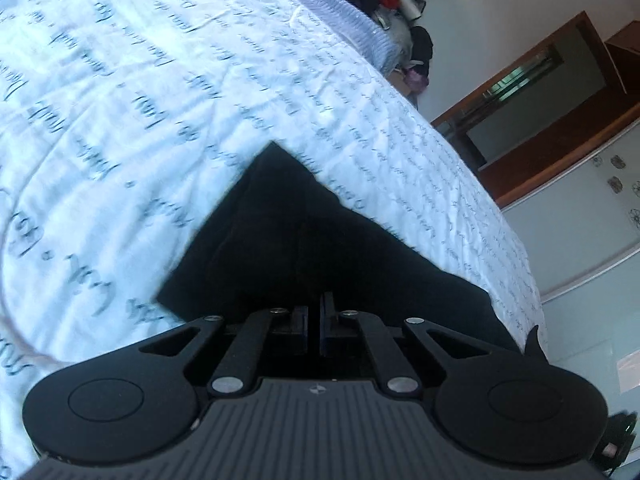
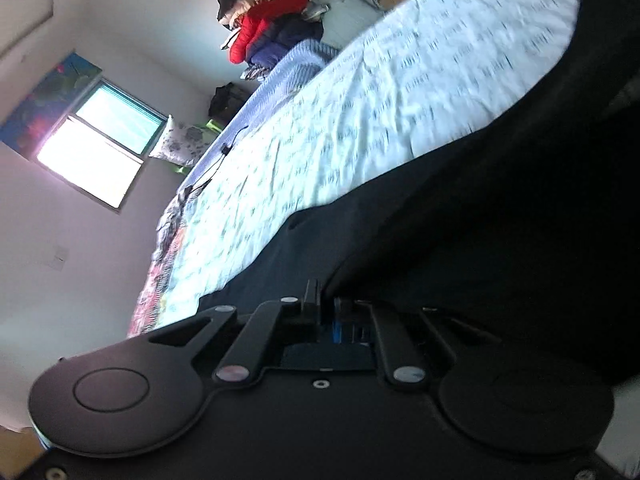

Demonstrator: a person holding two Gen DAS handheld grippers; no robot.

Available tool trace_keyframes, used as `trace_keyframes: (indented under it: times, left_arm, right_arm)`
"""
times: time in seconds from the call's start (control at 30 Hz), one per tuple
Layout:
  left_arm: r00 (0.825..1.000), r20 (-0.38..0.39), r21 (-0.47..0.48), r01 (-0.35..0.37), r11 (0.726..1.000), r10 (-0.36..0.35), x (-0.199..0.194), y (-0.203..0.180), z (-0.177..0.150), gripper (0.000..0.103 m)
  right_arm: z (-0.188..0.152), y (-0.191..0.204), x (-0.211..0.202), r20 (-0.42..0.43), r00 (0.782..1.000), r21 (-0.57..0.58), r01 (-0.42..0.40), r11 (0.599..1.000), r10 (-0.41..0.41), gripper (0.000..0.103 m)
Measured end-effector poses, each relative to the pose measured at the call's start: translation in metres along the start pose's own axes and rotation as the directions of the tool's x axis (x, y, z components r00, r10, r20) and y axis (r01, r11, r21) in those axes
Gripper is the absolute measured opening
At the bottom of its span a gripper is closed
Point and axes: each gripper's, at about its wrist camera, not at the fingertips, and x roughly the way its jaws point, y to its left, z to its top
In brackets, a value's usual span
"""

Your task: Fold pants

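Black pants (image 1: 292, 240) lie on a bed with a pale blue sheet printed with script (image 1: 140, 100). In the left wrist view a folded corner of the pants points away from me. My left gripper (image 1: 316, 312) is shut on the near edge of the pants. In the right wrist view the pants (image 2: 480, 220) spread wide across the lower right over the sheet (image 2: 360, 120). My right gripper (image 2: 326, 300) is shut on the pants fabric, which drapes over its right finger.
A heap of clothes with a red jacket (image 2: 260, 28) sits at the far end of the bed. A striped blue blanket (image 1: 332, 8) lies beside it. A wooden cabinet (image 1: 560, 112) stands past the bed edge. A window (image 2: 96, 156) and a cable (image 2: 224, 148) show in the right wrist view.
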Motion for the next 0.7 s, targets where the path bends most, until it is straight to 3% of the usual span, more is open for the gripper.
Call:
trace_keyframes:
  times: [0.13, 0.3, 0.37, 0.43, 0.5, 0.53, 0.57, 0.6, 0.63, 0.7]
  left_arm:
    - [0.997, -0.077, -0.075, -0.016, 0.997, 0.010, 0.023, 0.029, -0.007, 0.007]
    - [1.000, -0.002, 0.036, -0.016, 0.999, 0.016, -0.002, 0.006, -0.002, 0.007]
    - [0.999, -0.020, 0.035, -0.046, 0.998, 0.046, 0.003, 0.012, -0.001, 0.011]
    - [0.994, -0.082, 0.019, -0.066, 0.998, 0.068, 0.019, 0.023, -0.005, 0.017]
    - [0.997, -0.063, -0.011, -0.048, 0.999, 0.047, 0.014, 0.027, -0.006, 0.018]
    - [0.998, -0.052, -0.007, -0.042, 0.999, 0.042, 0.009, 0.025, -0.006, 0.019]
    - [0.999, -0.041, 0.006, -0.034, 0.999, 0.035, 0.004, 0.023, -0.006, 0.028]
    - [0.999, -0.027, 0.021, -0.036, 0.999, 0.037, -0.002, 0.021, -0.006, 0.030]
    - [0.999, -0.017, 0.033, -0.042, 0.999, 0.042, -0.008, 0.020, -0.006, 0.032]
    - [0.997, -0.001, 0.054, -0.077, 0.996, 0.077, -0.022, 0.018, -0.007, 0.037]
  right_arm:
    - [-0.034, -0.033, 0.024, -0.108, 0.992, 0.044, 0.077, 0.996, -0.072, 0.007]
    - [-0.032, -0.010, 0.011, -0.017, 1.000, 0.011, 0.010, 1.000, -0.010, 0.007]
    - [-0.038, -0.009, 0.012, -0.039, 0.999, 0.008, 0.011, 1.000, -0.010, 0.007]
    - [-0.047, -0.028, 0.025, -0.097, 0.993, 0.034, 0.070, 0.997, -0.066, 0.007]
    - [-0.051, -0.037, 0.027, -0.096, 0.995, 0.089, 0.050, 0.995, -0.041, 0.008]
    - [-0.048, -0.034, 0.026, -0.100, 0.994, 0.094, 0.046, 0.994, -0.037, 0.014]
    - [-0.045, -0.031, 0.022, -0.108, 0.994, 0.106, 0.035, 0.994, -0.024, 0.031]
    - [-0.044, -0.029, 0.016, -0.105, 0.994, 0.113, 0.014, 0.993, -0.002, 0.043]
    - [-0.047, -0.025, 0.011, -0.090, 0.996, 0.105, 0.000, 0.994, 0.010, 0.063]
    - [-0.049, -0.017, -0.001, -0.078, 0.997, 0.049, 0.000, 0.999, 0.004, 0.068]
